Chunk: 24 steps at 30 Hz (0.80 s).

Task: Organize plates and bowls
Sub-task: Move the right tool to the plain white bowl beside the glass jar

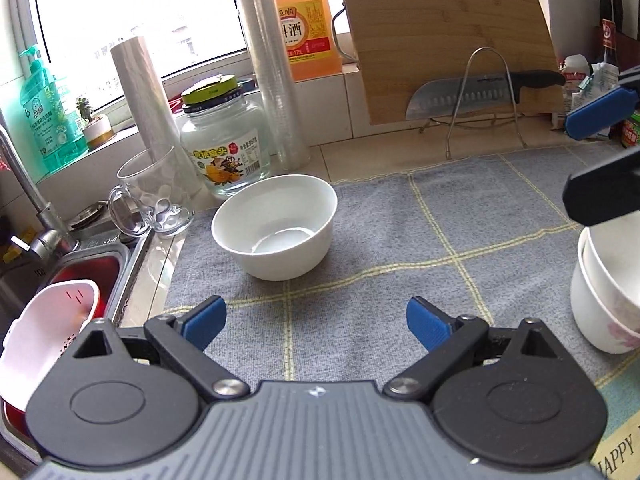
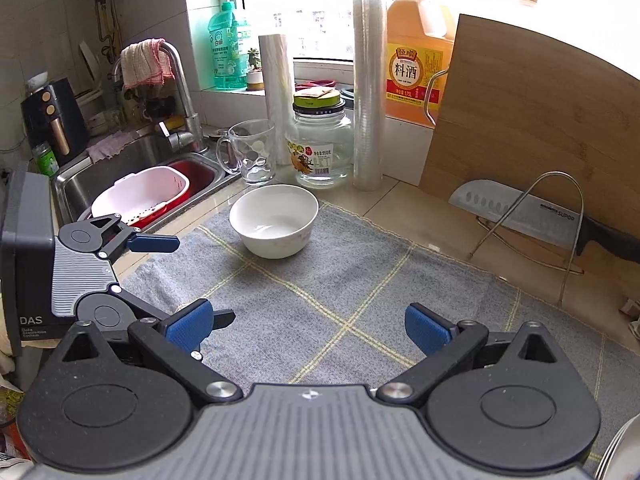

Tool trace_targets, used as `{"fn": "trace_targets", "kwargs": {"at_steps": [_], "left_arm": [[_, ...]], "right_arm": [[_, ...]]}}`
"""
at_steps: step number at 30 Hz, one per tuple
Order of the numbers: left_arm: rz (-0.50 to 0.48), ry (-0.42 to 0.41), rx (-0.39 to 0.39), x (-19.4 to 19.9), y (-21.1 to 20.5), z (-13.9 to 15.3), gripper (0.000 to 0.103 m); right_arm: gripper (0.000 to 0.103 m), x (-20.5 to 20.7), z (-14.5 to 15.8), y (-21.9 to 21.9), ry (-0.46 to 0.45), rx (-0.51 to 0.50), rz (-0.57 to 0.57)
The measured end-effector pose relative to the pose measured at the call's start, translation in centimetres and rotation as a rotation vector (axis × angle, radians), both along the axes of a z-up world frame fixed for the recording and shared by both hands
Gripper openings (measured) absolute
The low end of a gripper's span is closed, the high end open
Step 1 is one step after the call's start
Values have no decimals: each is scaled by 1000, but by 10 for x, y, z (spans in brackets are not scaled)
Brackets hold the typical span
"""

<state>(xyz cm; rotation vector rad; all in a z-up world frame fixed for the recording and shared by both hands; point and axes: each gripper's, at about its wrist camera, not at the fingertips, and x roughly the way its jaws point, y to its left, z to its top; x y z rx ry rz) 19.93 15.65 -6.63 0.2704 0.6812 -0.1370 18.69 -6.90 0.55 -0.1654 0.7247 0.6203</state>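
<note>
Your left wrist camera sits low over the grey checked cloth (image 1: 360,232), tilted down and facing the window wall, close to the white bowl (image 1: 276,226). Your right wrist camera looks from farther back and to the right, also tilted down, angled toward the sink (image 2: 132,160). Both views share the white bowl (image 2: 274,220), cloth, glass mug (image 1: 154,196), jar (image 2: 320,152), cutting board (image 1: 444,40) and knife (image 2: 520,216). Each view catches the other gripper at its edge.

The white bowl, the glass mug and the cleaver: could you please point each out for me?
white bowl (image 1: 280,216): left wrist view, inner wall.
glass mug (image 2: 256,156): right wrist view, front side.
cleaver (image 2: 516,210): right wrist view, blade.
</note>
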Motion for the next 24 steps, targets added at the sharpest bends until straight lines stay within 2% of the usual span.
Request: {"fn": "trace_targets", "kwargs": {"at_steps": [6,16,24], "left_arm": [[54,25,-39,36,18,-17,96],[21,7,-101,61,24,-28,96],[-4,-19,-129,72,30,-32,96]], "right_arm": [[103,29,-6,22,40,6,3],[103,75,-16,48,121,6,-23],[103,106,-22,76,126,-7,-5]]}}
